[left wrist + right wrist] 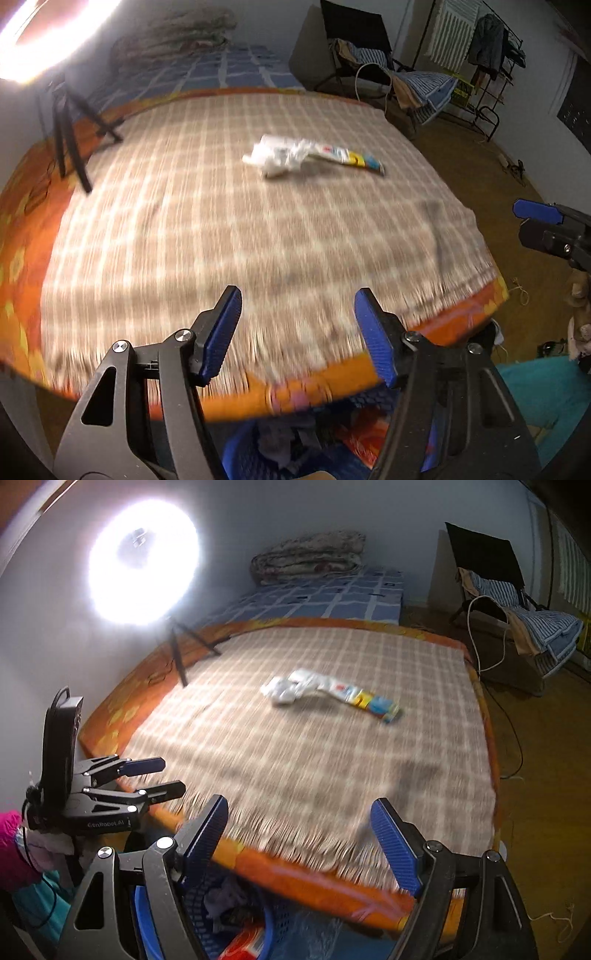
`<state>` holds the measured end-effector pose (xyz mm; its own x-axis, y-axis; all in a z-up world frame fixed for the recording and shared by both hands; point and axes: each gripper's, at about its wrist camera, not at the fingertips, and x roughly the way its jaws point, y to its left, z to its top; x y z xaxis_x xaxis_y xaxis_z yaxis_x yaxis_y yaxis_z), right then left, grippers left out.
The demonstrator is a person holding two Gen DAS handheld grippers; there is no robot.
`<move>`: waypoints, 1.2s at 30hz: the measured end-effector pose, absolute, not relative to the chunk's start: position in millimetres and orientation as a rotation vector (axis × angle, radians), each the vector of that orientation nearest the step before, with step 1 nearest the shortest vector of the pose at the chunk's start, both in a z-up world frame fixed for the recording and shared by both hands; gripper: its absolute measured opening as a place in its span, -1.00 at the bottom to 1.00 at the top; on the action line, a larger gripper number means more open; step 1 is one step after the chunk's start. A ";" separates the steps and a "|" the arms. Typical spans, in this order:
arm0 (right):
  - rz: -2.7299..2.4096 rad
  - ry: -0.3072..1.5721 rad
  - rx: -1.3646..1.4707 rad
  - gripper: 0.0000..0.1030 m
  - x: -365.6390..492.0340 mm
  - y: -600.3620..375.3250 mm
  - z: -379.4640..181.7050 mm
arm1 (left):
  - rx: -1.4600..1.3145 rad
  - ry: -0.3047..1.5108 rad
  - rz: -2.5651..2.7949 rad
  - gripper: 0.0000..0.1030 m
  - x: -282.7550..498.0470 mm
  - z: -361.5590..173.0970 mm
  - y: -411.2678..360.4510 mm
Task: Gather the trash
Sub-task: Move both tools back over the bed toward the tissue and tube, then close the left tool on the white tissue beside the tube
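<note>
Checked tan blanket (pixel 221 221) covers the bed (pixel 33 258), orange sheet poking out round the edges. Trash is still up there: a crumpled white wrapper (pixel 277 157) with a colourful flat packet (pixel 351 158) touching it at its 3 o'clock side, both sitting around the middle of the blanket, at about 12 o'clock from each gripper and well apart from them. In the right wrist view it's the same pair, wrapper (pixel 291 690) and packet (pixel 369 701).

Left gripper (pixel 297 332) has its jaws apart, nothing between them, just blurry blanket fringe behind. Right gripper (pixel 303 845) jaws are spread wide too, nothing held. Each one shows up at the edge of the other's camera, jaws apart there as well.

Blue basket (pixel 147 923) sits below the bed's near edge at 6 o'clock, with some stuff already in it, including something red-orange. Ring light (pixel 144 561) on a tripod glares at 10 o'clock. Chair (pixel 491 590) with striped cloth is over at 2 o'clock.
</note>
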<state>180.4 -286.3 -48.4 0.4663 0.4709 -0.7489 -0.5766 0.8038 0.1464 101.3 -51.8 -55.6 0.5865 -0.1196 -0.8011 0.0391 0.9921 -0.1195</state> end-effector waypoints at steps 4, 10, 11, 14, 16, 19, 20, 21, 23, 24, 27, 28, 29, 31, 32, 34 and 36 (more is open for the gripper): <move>0.637 0.867 -0.158 0.58 209.1 -279.5 -48.4 | -0.084 0.929 -0.095 0.27 134.0 -56.9 -52.2; 0.614 0.848 -0.213 0.58 250.1 -269.2 -56.6 | -0.181 0.940 -0.077 0.27 183.0 -67.7 -36.7; 0.612 0.847 -0.222 0.58 255.1 -268.3 -59.3 | -0.198 0.941 -0.070 0.27 189.5 -69.3 -33.7; 0.610 0.861 -0.245 0.55 275.1 -263.2 -71.0 | -0.261 0.940 -0.048 0.27 207.5 -73.5 -20.8; 0.605 0.874 -0.263 0.52 288.0 -259.2 -79.8 | -0.303 0.937 -0.038 0.27 218.6 -75.6 -13.0; 0.594 0.887 -0.289 0.49 302.8 -252.4 -91.7 | -0.343 0.935 -0.028 0.27 231.4 -77.3 -6.3; 0.593 0.890 -0.294 0.47 306.3 -250.5 -94.3 | -0.370 0.931 -0.027 0.27 237.1 -78.3 -3.9; 0.595 0.896 -0.306 0.43 311.6 -246.7 -98.4 | -0.388 0.930 -0.028 0.27 241.3 -79.1 -2.8; 0.596 0.899 -0.336 0.40 319.1 -239.6 -105.3 | -0.411 0.932 -0.029 0.27 250.6 -81.8 -2.3; 0.593 0.896 -0.357 0.39 323.0 -235.2 -108.9 | -0.417 0.933 -0.030 0.27 254.8 -83.2 -2.4; 0.595 0.894 -0.389 0.38 333.5 -224.6 -119.1 | -0.427 0.935 -0.022 0.27 268.0 -89.7 -3.8; 0.596 0.895 -0.395 0.37 337.0 -221.5 -122.8 | -0.430 0.936 -0.019 0.27 272.6 -92.8 -4.3; 0.593 0.892 -0.401 0.36 339.4 -219.2 -125.6 | -0.428 0.938 -0.017 0.27 275.6 -94.5 -4.5; 0.592 0.895 -0.413 0.31 344.9 -215.3 -131.7 | -0.425 0.945 -0.011 0.27 282.9 -100.0 -5.9; 0.590 0.894 -0.420 0.31 347.0 -214.1 -133.9 | -0.426 0.948 -0.009 0.24 285.2 -102.1 -7.1; 0.585 0.889 -0.444 0.31 351.5 -210.1 -138.5 | -0.427 0.958 -0.008 0.13 290.7 -107.5 -9.0; 0.581 0.884 -0.465 0.31 356.1 -207.1 -142.3 | -0.431 0.967 -0.007 0.06 294.4 -112.5 -10.2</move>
<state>356.1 -207.1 -142.3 0.5004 0.2765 -0.8205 -0.6435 0.7527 -0.1388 294.4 -10.2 -112.5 0.5743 -0.1950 -0.7951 -0.1840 0.9156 -0.3574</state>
